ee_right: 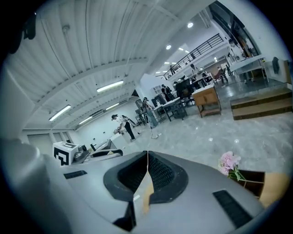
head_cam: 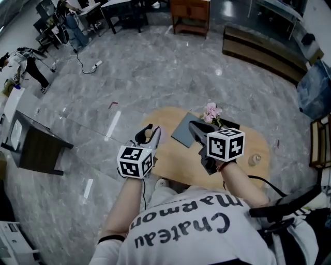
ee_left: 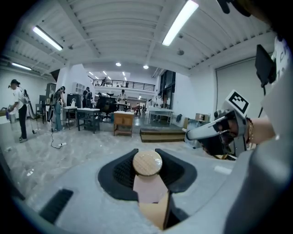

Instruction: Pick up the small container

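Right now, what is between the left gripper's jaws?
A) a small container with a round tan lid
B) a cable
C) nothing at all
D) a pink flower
A: the left gripper view shows the small container, with its round tan lid towards the camera, pinched in the left gripper.

This is a big open hall fitted out as a shared lab or work studio. It has a polished grey stone floor (head_cam: 155, 72) and a white ribbed ceiling (ee_left: 114, 32) with long strip lights (ee_left: 181, 20). A railed mezzanine (ee_left: 114, 84) runs along the far end. Desks (ee_left: 87, 113) stand in groups, with people (ee_left: 18, 109) on their feet among them. A power strip (head_cam: 96, 64) on its cable lies on the floor, and a wooden cabinet (head_cam: 190, 13) stands apart.
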`<action>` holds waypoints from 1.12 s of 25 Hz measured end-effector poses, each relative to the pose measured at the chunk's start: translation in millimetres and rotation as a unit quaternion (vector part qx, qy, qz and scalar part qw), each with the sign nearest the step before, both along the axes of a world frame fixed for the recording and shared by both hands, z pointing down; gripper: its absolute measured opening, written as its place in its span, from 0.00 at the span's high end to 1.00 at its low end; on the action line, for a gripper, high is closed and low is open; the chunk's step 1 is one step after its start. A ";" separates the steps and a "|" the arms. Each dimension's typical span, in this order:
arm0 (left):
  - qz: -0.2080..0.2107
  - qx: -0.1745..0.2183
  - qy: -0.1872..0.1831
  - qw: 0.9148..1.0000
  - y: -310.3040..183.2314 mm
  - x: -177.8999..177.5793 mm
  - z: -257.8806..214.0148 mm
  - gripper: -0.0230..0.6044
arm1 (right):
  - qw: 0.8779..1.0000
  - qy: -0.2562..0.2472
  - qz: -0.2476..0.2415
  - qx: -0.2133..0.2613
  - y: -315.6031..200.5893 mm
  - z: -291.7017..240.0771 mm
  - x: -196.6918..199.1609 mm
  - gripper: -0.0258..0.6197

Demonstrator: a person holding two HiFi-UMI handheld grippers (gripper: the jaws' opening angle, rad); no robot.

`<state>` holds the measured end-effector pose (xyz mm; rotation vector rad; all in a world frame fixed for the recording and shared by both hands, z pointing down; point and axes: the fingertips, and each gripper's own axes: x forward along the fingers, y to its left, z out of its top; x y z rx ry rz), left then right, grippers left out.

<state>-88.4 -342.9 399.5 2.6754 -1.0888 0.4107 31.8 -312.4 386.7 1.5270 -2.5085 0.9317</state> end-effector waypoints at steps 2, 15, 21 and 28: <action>-0.009 0.018 0.004 1.000 3.8 -0.2 -15.6 0.77 | 1.000 0.000 -0.013 0.018 1.8 -14.4 -3.1 0.94; -0.076 0.098 0.072 0.990 41.7 -15.5 -97.9 0.77 | 0.972 0.149 -0.070 0.169 27.7 -82.8 -34.9 0.94; -0.076 0.114 0.088 0.987 48.0 -16.1 -115.8 0.77 | 0.975 0.126 -0.047 0.179 21.2 -93.3 -29.0 0.94; -0.074 0.126 0.099 0.984 64.1 -29.6 -130.5 0.77 | 0.978 0.095 -0.026 0.185 26.0 -105.3 -39.6 0.94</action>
